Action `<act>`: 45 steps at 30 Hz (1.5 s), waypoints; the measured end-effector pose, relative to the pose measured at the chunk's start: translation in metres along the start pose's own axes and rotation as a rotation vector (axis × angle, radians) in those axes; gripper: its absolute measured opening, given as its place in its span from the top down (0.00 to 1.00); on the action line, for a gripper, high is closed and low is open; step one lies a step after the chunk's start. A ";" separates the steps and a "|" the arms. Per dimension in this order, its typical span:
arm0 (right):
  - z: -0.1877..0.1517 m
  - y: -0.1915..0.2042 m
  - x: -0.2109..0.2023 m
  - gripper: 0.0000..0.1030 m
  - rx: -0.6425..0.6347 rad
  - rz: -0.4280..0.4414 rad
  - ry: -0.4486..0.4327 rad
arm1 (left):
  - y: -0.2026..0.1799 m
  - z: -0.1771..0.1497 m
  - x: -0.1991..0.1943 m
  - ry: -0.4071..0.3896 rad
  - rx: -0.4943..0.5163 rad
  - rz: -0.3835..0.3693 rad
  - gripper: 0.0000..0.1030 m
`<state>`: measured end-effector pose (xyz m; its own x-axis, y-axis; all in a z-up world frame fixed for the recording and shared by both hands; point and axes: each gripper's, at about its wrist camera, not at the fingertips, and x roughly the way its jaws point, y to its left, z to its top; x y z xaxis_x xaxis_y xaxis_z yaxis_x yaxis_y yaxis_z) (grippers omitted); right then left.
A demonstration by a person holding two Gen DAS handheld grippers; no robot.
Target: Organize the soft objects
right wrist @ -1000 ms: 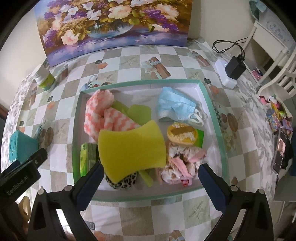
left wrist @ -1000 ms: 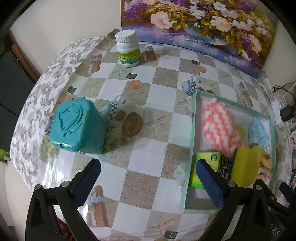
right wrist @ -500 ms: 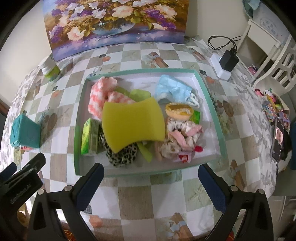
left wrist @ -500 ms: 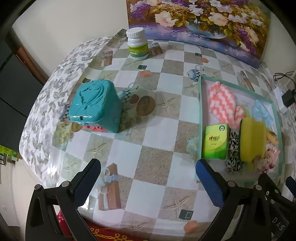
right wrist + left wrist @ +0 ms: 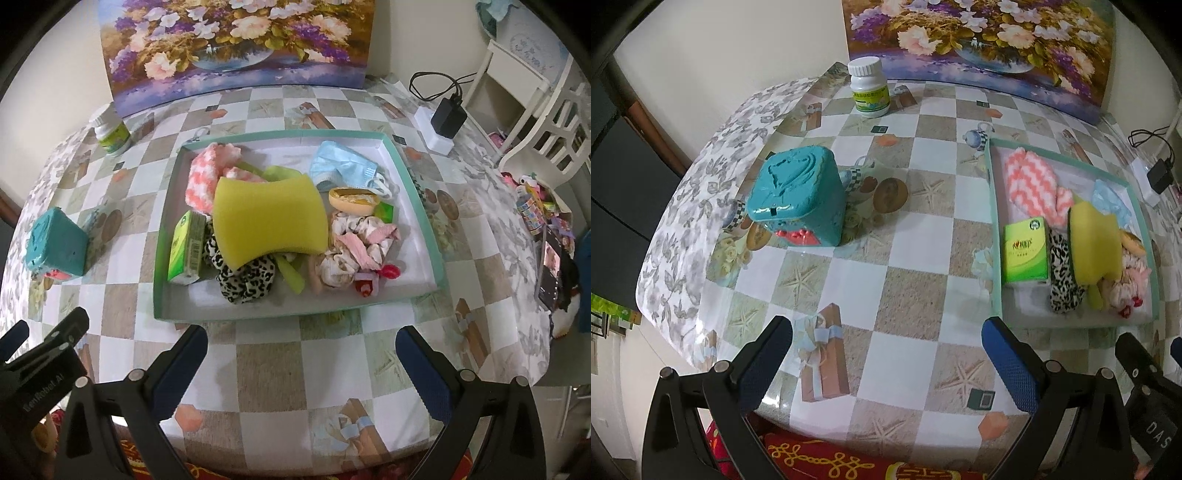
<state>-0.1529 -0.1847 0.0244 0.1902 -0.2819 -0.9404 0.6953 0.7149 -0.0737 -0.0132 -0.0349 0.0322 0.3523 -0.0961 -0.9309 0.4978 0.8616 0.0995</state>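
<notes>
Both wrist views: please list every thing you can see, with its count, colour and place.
tray: 1, teal rim, table centre
sponge: 1, yellow, on top of the pile in the tray
cloth: 1, pink-white, tray far left
tissue pack: 1, green, tray left
scrunchie: 1, leopard print, under the sponge
face mask: 1, blue, tray far right
box: 1, teal, left of the tray
bottle: 1, white, far left
painting: 1, floral, against the wall
left gripper: open, empty
right gripper: open, empty
</notes>
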 end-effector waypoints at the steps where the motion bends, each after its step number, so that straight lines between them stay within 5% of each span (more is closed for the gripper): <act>1: -0.001 0.000 -0.002 0.00 0.000 -0.001 -0.004 | 0.001 -0.001 -0.001 0.001 0.002 -0.002 0.01; 45: 0.002 0.001 0.009 0.00 -0.041 -0.013 0.012 | 0.009 0.007 0.006 0.027 -0.041 -0.009 0.01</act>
<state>-0.1492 -0.1876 0.0166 0.1730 -0.2843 -0.9430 0.6683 0.7372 -0.0996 -0.0015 -0.0309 0.0300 0.3265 -0.0913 -0.9408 0.4677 0.8805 0.0769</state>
